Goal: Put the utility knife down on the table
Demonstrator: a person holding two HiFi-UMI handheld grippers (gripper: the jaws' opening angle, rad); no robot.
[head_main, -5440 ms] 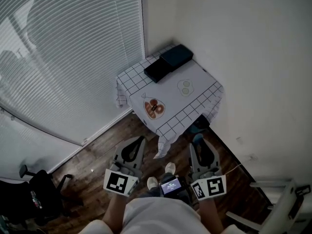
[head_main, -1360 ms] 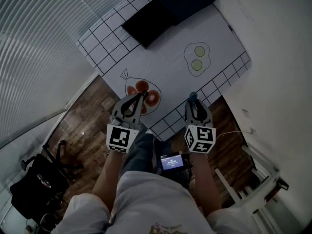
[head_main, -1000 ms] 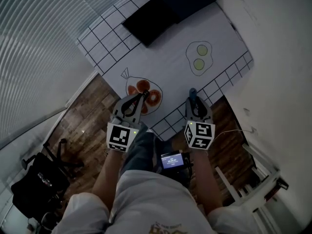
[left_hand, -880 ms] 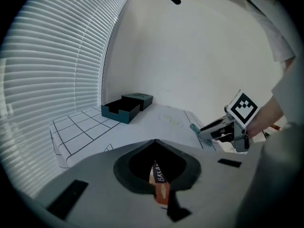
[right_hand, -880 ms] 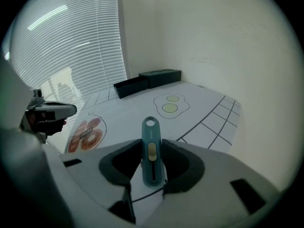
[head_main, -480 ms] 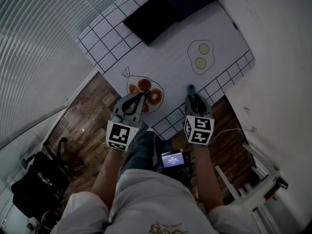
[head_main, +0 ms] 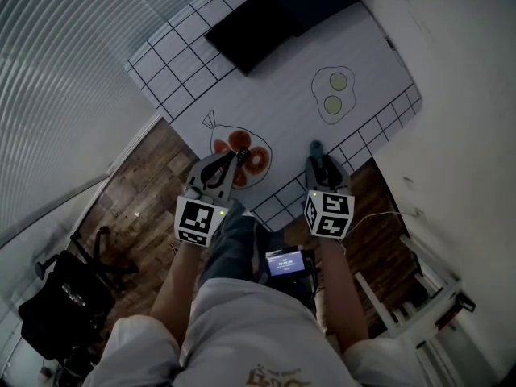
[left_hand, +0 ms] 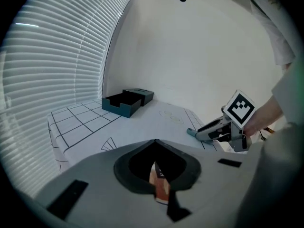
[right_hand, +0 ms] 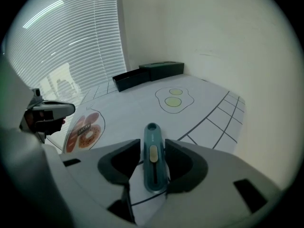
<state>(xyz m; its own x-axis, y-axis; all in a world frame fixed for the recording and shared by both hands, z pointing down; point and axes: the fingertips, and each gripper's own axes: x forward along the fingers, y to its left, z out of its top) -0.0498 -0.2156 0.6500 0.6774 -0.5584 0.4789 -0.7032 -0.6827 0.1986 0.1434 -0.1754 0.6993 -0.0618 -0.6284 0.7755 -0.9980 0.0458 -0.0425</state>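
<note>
The teal utility knife [right_hand: 152,167] lies flat on the white tablecloth [head_main: 274,115] near the table's front edge, its tip [head_main: 316,147] pointing away from me. My right gripper [right_hand: 152,145] straddles it, and the jaws are opening with the knife between them and a thin gap on the left side. In the head view this right gripper [head_main: 318,164] sits at the gridded border. My left gripper [head_main: 236,160] hovers beside the doughnut print [head_main: 242,147] with its tips together. A narrow orange-brown strip shows in its hollow [left_hand: 159,184]; I cannot tell what it is.
Two dark open boxes [head_main: 251,29] stand at the table's far end by the wall. A fried-egg print [head_main: 332,93] lies ahead of the knife. Window blinds [head_main: 56,71] run along the left, a black chair [head_main: 56,305] stands on the wooden floor, and a white rack [head_main: 427,297] stands on the right.
I have walked up to the table since the earliest frame. Over the last second both grippers stay at the front edge, the right one shifting only slightly over the knife.
</note>
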